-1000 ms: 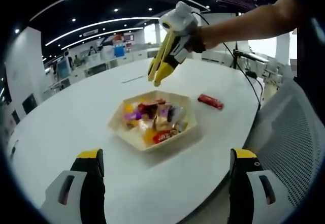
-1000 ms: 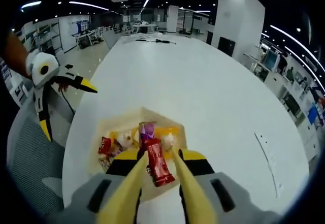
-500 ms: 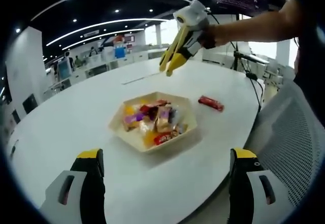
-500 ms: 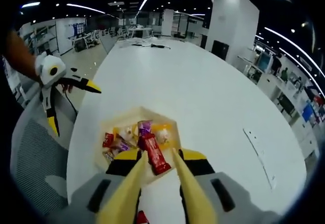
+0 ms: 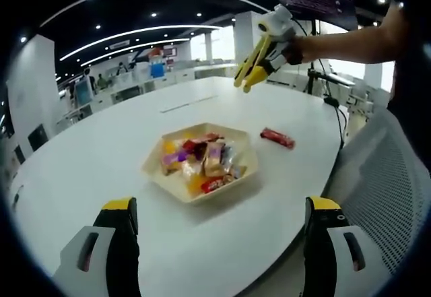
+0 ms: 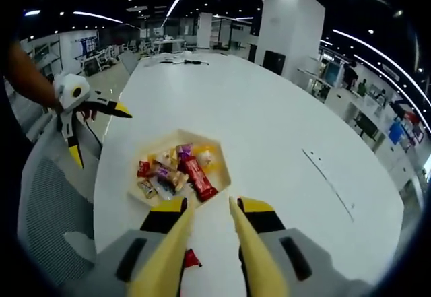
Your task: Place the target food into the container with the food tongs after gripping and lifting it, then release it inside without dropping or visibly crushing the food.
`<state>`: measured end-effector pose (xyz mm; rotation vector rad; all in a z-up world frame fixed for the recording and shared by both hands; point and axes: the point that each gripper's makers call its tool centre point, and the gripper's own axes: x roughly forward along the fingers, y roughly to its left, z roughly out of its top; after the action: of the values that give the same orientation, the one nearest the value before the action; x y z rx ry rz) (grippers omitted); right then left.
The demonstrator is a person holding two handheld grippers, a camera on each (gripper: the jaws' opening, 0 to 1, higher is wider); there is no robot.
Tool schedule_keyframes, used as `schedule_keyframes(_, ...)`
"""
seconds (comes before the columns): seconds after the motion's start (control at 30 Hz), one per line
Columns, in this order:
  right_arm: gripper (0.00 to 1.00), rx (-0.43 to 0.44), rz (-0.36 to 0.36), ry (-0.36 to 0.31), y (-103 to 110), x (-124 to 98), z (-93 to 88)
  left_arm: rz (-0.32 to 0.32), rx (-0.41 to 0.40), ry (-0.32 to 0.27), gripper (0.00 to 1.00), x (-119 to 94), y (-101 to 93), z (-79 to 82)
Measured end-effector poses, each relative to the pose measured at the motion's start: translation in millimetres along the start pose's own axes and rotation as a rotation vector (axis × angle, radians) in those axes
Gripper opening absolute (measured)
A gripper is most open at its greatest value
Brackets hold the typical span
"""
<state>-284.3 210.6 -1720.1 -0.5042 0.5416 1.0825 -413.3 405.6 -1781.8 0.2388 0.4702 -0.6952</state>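
Observation:
A pale hexagonal container (image 5: 159,174) (image 6: 223,170) sits on the white table, heaped with wrapped snacks. A red wrapped bar (image 6: 199,179) lies in it on top of the pile. Another red bar (image 5: 277,137) (image 6: 190,258) lies on the table beside the container. My right gripper (image 6: 207,208) (image 5: 243,85) carries yellow food tongs (image 6: 250,253). It hovers high above the table, past the container, and its arms are apart with nothing between them. My left gripper (image 5: 222,206) (image 6: 97,134) stands wide open near the table's edge, short of the container.
A grey mesh chair (image 5: 387,189) (image 6: 47,209) stands at the table's edge beside my left gripper. A person's forearm (image 5: 350,38) reaches over the table. A thin seam (image 6: 328,184) runs across the tabletop. Desks and a stand (image 5: 330,88) lie beyond.
The right gripper has risen and drawn back from over the container, which now looks smaller in its view. The red bar stays in the container. The left gripper has held still.

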Motion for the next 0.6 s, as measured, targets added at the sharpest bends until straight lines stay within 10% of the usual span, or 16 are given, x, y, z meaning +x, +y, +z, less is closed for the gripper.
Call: schedule_keyframes(0.6, 0.29, 0.069, -0.059, 0.005, 8.1, -30.7, -33.3, -0.009, -0.001, 0.000, 0.99, -0.1, -0.5, -0.3)
